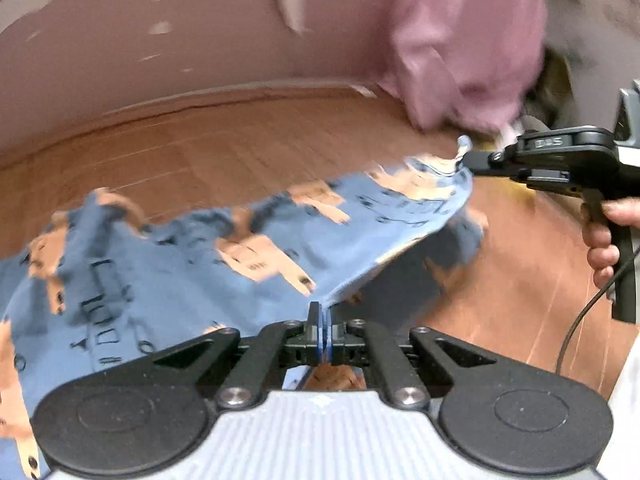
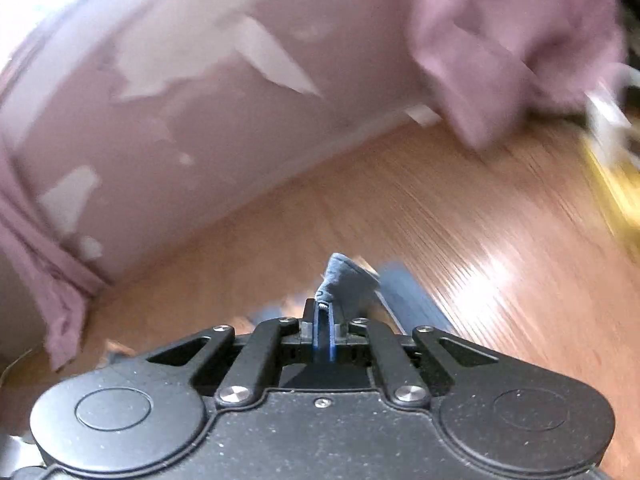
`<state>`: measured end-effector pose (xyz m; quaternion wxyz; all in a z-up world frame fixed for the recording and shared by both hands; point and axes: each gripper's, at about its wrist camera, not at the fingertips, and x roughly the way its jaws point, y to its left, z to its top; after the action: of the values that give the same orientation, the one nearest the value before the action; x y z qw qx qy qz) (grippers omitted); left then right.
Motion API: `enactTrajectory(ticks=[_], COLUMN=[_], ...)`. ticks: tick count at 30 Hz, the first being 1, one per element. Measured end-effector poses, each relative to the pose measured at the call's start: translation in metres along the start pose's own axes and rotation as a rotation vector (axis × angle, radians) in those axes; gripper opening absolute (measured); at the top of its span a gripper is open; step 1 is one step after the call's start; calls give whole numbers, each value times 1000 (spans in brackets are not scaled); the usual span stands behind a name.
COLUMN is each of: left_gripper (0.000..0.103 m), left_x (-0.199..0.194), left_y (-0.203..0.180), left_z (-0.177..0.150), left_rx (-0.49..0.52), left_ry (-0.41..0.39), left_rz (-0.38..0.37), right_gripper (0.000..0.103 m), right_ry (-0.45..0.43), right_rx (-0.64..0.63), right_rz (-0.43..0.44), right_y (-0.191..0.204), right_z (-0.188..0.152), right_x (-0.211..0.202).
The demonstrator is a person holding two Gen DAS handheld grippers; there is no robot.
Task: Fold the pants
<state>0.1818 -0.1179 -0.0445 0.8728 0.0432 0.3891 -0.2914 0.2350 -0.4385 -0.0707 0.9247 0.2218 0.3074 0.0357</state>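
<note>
home room: wood floor (image 1: 240, 148), pink curtain (image 1: 472, 40).

— What do your tongs look like?
— My left gripper (image 1: 323, 316) has black arms, silver screws, blue pads and a grey ribbed body.
— And the other?
— My right gripper (image 1: 466, 160) is black, with a thin black cable (image 1: 580, 320).
</note>
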Motion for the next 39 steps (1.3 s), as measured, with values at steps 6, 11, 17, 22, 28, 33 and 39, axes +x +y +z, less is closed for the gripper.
enactTrajectory(ticks=[6,11,17,22,28,33,39], left_gripper=[3,35,85,96,97,77,52], left_x=[8,4,11,50,129,186,212], left_y=[-19,11,16,-11,-65,-99,-107], left_z=[-5,16,93,188,242,233,215], left_rx=[137,-37,-23,16,-10,5,9], left_ry=[81,141,198,280,400,563,650], left_rz=[2,-127,-134,-108,-148,-44,61], right_gripper=[8,51,74,82,79,62,33], right_ry=[52,65,41,23,49,74,98], right_rx=[165,183,150,-12,-177,-170,-190], right_rz=[-35,-6,-1,-24,2,26,18], right_y=[-35,-36,-41,-34,-32,-41,-42], right_z=[-29,-32,-23,-16,-8,-8,-10], right_x=[1,1,-1,-1,8,9,16])
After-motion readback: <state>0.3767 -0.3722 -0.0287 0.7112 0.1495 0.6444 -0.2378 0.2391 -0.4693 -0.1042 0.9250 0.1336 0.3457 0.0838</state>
